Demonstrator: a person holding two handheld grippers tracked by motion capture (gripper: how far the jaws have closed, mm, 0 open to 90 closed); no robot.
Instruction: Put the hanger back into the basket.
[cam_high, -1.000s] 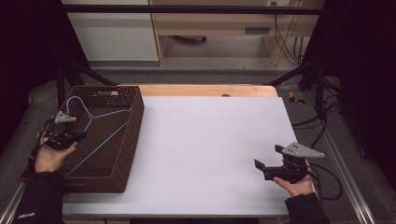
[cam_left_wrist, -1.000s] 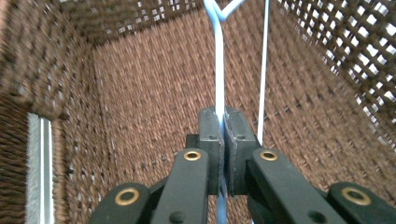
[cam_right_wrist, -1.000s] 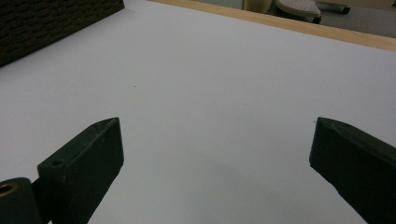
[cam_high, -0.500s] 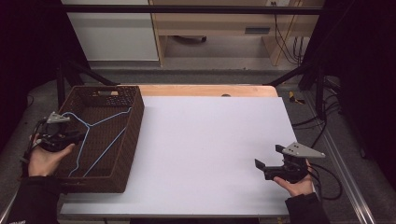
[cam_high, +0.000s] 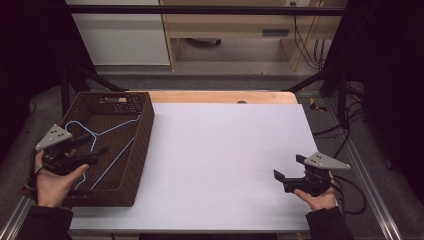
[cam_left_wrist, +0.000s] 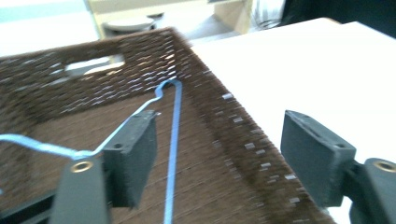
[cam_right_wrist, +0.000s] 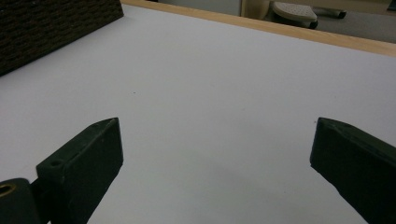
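Note:
A blue wire hanger (cam_high: 120, 125) lies inside the brown wicker basket (cam_high: 145, 131) at the table's left. My left gripper (cam_high: 97, 146) hovers over the basket's near left part, jaws wide apart, gripping nothing. In the left gripper view the left gripper (cam_left_wrist: 219, 126) stands above the hanger (cam_left_wrist: 175, 140). The hanger's neck runs behind the left jaw, and the basket wall (cam_left_wrist: 70, 93) rises beyond. My right gripper (cam_high: 288, 167) stays low over the white table top (cam_high: 225, 150) at the near right. The right gripper (cam_right_wrist: 217, 126) is open, with bare table between its jaws.
A wooden strip (cam_high: 220, 96) runs along the table's far edge. Cables (cam_high: 345, 185) trail off the right side near a metal rail. In the right gripper view the basket's corner (cam_right_wrist: 46, 28) sits far off at upper left. Dark frame legs stand behind the table.
My left gripper has drifted slightly toward the near edge above the basket. The hanger and the right gripper have stayed put.

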